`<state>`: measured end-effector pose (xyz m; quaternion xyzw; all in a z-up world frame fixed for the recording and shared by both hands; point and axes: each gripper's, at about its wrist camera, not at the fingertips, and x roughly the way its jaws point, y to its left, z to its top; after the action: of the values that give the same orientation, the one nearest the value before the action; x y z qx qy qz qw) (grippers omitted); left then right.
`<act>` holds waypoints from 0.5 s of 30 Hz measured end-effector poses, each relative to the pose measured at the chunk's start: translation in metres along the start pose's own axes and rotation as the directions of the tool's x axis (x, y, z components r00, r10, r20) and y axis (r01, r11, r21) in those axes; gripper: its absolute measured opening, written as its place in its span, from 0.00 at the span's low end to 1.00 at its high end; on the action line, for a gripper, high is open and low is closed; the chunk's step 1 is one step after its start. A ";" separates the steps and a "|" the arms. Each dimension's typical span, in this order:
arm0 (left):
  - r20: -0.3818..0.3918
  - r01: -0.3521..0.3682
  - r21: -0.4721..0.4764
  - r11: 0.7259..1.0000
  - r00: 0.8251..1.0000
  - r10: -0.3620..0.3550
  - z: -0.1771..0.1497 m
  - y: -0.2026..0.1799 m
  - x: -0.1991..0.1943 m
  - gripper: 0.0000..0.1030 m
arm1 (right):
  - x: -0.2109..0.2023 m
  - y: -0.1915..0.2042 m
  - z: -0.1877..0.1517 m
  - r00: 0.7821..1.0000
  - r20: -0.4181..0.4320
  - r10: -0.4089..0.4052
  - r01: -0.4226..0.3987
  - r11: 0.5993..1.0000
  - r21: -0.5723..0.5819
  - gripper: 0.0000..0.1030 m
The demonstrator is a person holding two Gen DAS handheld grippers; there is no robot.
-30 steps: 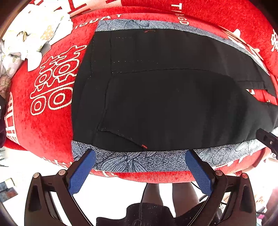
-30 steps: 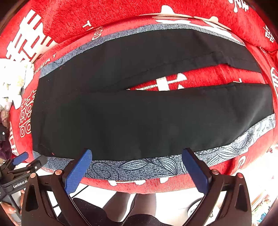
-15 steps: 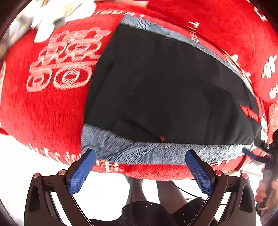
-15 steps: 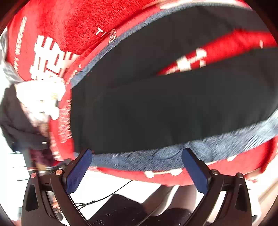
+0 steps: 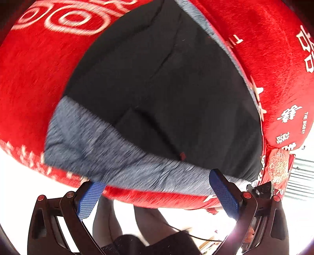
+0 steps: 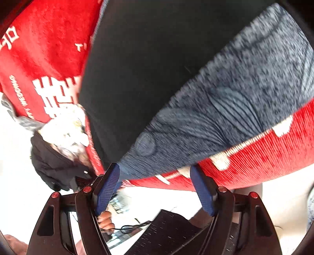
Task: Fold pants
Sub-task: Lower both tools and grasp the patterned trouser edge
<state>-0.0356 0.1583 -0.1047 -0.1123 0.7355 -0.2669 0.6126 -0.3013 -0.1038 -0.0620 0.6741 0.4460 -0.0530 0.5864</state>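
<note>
Lying flat on a grey-blue patterned cloth (image 5: 109,157), the black fabric pants (image 5: 176,94) sit near the front edge of the red plush surface with white lettering (image 5: 29,78). Left gripper (image 5: 159,194): jaws wide apart, at the front edge over the cloth border, holding nothing. Right gripper (image 6: 155,186): jaws closing, the cloth's corner and the surface edge between them, pads not yet pressing. Crumpled white fabric (image 6: 64,129) lies at the surface's left edge.

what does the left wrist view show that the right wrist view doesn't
Only the left wrist view shows the ring pattern on the red cover and a small red tag on the pants.

Only the right wrist view shows a white bundle beside a dark garment.

Both show the black pants on a grey patterned cloth over the red cover.
</note>
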 end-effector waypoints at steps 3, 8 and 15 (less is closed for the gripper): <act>0.007 -0.026 0.030 0.999 1.000 0.026 0.004 -0.008 0.004 0.94 | -0.005 0.006 0.007 0.999 0.037 0.032 -0.031 0.999 -0.034 0.76; -0.024 -0.052 -0.028 0.998 0.998 0.051 0.007 0.014 0.013 0.39 | -0.008 -0.005 0.008 0.994 0.075 0.076 -0.078 0.997 0.021 0.64; 0.022 -0.018 0.017 1.000 1.000 0.018 0.009 0.007 -0.010 0.21 | -0.026 0.002 0.003 0.987 0.138 0.081 -0.089 0.995 0.049 0.11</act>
<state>-0.0239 0.1668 -0.1014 -0.1035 0.7274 -0.2665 0.6238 -0.3144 -0.1200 -0.0463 0.7034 0.3743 -0.0858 0.5982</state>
